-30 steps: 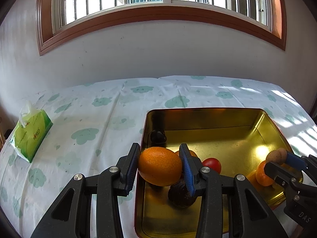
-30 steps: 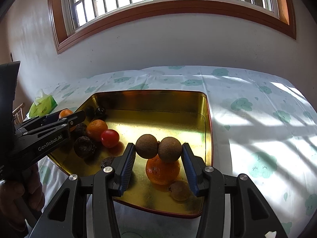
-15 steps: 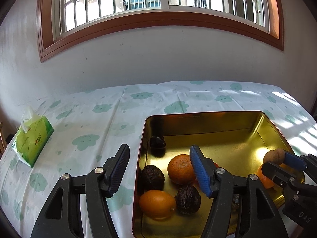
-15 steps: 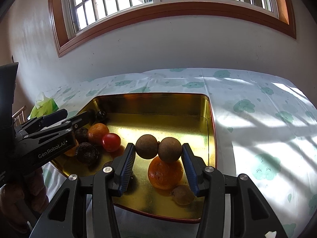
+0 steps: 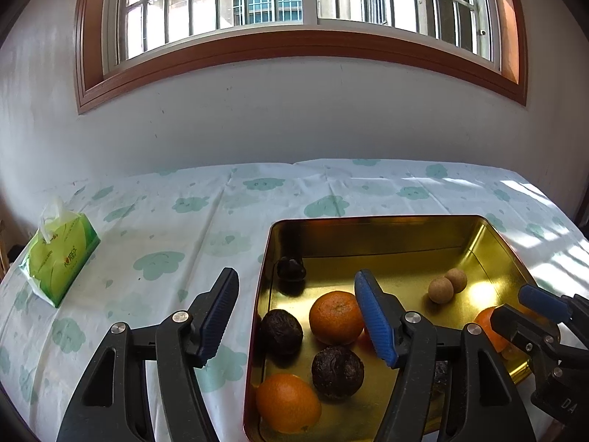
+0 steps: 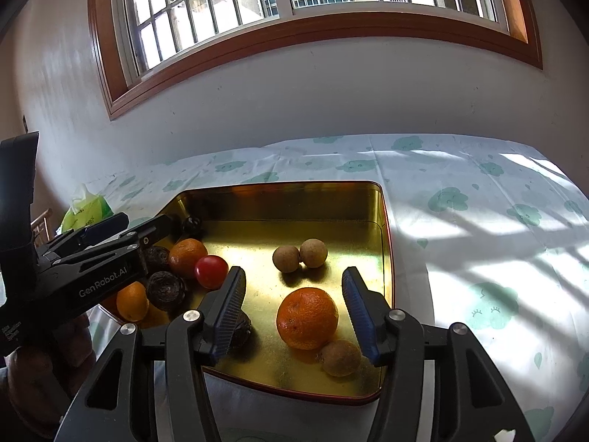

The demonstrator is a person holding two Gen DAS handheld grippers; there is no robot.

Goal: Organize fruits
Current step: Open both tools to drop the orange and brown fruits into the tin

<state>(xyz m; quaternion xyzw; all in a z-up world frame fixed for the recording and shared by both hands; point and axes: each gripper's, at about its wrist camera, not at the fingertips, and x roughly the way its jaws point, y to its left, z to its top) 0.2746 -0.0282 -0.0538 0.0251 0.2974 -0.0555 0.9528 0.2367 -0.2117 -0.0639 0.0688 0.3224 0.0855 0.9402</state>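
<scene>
A gold tray sits on the cloud-print cloth. My left gripper hangs over its left rim, jaws opening, nothing between them. Below it lie an orange, a second orange and two dark wrinkled fruits. My right gripper stands over the tray's near right part, jaws opening and empty. A joined pair of brown longans rests on the tray floor just beyond its tips. An orange and a brown fruit lie under it. A red tomato sits to the left.
A green tissue pack lies on the cloth at the far left. A white wall with a barred window rises behind the table. Sunlit cloth stretches right of the tray. A hand holds the left gripper.
The left gripper opened and its orange dropped into the tray's near left corner. The right gripper opened and the longan pair fell onto the tray floor.
</scene>
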